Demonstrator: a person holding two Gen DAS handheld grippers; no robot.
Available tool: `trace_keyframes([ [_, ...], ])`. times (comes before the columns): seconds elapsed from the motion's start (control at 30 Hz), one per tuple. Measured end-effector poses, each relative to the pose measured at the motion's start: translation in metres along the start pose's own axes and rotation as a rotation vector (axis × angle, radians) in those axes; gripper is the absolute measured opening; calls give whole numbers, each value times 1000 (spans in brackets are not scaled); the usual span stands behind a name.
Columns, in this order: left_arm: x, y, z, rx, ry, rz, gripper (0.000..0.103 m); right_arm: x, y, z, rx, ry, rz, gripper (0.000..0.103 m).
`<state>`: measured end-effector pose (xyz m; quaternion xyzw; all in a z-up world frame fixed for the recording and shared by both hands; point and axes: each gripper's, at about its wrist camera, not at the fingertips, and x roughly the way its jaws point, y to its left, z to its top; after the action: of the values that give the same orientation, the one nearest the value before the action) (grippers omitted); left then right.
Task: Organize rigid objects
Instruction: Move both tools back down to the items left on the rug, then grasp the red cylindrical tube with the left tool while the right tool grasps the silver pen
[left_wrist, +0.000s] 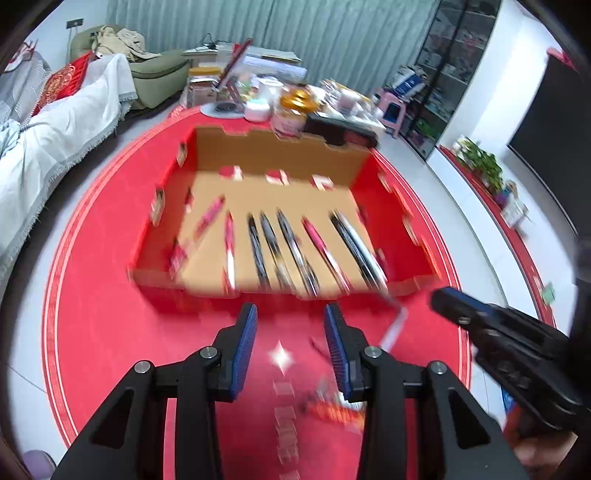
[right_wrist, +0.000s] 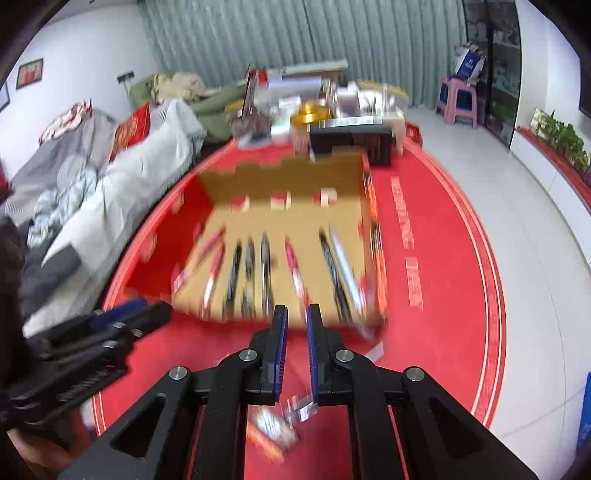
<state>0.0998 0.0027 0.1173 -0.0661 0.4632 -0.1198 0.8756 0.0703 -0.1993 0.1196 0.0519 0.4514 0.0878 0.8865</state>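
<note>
An open cardboard tray (left_wrist: 280, 155) (right_wrist: 284, 173) with red outer walls sits on the round red table. Several red and black pens (left_wrist: 288, 240) (right_wrist: 266, 266) lie side by side in it. My left gripper (left_wrist: 291, 314) hovers just before the tray's near wall, open, with nothing between its blue pads. My right gripper (right_wrist: 297, 312) is shut to a narrow slit, and I see nothing held in it. It appears at the right in the left wrist view (left_wrist: 443, 295). A thin white stick (left_wrist: 393, 326) (right_wrist: 375, 345) lies by the tray's near right corner. A blurred red-and-white packet (left_wrist: 332, 410) (right_wrist: 271, 428) lies below the grippers.
Jars, among them one with a gold lid (left_wrist: 295, 107), and a black box (left_wrist: 343, 129) crowd the table's far side behind the tray. A covered sofa (left_wrist: 55, 129) runs along the left. A pink stool (right_wrist: 460, 99) and shelves stand at the far right. Both views are motion-blurred.
</note>
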Motion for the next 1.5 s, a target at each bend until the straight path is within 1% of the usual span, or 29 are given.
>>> trace_keyframes([
  [0.03, 0, -3, -8, -3, 14, -1, 41, 4, -4, -9, 14, 23, 0, 11],
  [0.1, 11, -9, -30, -37, 79, -32, 41, 19, -14, -26, 53, 94, 1, 11],
  [0.2, 36, -19, -52, -51, 178, -19, 41, 29, -24, -41, 88, 133, 0, 11],
  [0.3, 50, -22, -64, -90, 230, -15, 41, 25, -29, -52, 109, 128, 4, 11],
  [0.4, 57, -24, -70, -122, 255, -5, 41, 20, -33, -62, 119, 117, 9, 11],
  [0.47, 60, -29, -74, -120, 264, 9, 41, 18, -37, -67, 128, 115, 18, 11],
  [0.5, 63, -32, -76, -118, 275, 29, 41, 17, -39, -69, 134, 113, 23, 11],
  [0.53, 63, -35, -77, -110, 256, 51, 41, 16, -42, -70, 139, 111, 27, 11],
  [0.67, 65, -38, -74, -139, 249, 87, 42, 13, -50, -74, 159, 102, 41, 11],
  [0.73, 66, -41, -71, -145, 250, 113, 45, 13, -55, -75, 173, 101, 48, 11],
  [0.77, 68, -42, -70, -148, 250, 121, 46, 13, -56, -75, 179, 100, 52, 11],
  [0.87, 70, -42, -68, -166, 254, 134, 47, 12, -60, -74, 190, 96, 60, 11],
  [0.9, 69, -42, -69, -168, 255, 136, 47, 12, -60, -72, 190, 94, 65, 11],
  [0.93, 69, -43, -68, -158, 258, 138, 43, 13, -60, -69, 189, 92, 65, 11],
  [1.0, 66, -45, -74, -137, 256, 158, 42, 14, -60, -62, 195, 83, 66, 11],
  [1.1, 62, -43, -79, -150, 262, 161, 40, 24, -62, -47, 253, 79, 69, 11],
  [1.17, 61, -41, -80, -143, 268, 164, 38, 36, -60, -40, 292, 99, 65, 11],
  [1.23, 59, -43, -82, -90, 266, 169, 35, 47, -55, -35, 313, 112, 44, 11],
  [1.3, 53, -44, -90, -19, 252, 189, 34, 55, -52, -33, 341, 111, -1, 11],
  [1.33, 52, -45, -93, -6, 246, 192, 34, 58, -52, -32, 357, 110, -19, 11],
  [1.4, 47, -38, -99, 2, 233, 181, 34, 64, -53, -31, 389, 116, -30, 11],
  [1.5, 38, -25, -106, -9, 223, 152, 34, 72, -49, -30, 389, 127, -55, 11],
])
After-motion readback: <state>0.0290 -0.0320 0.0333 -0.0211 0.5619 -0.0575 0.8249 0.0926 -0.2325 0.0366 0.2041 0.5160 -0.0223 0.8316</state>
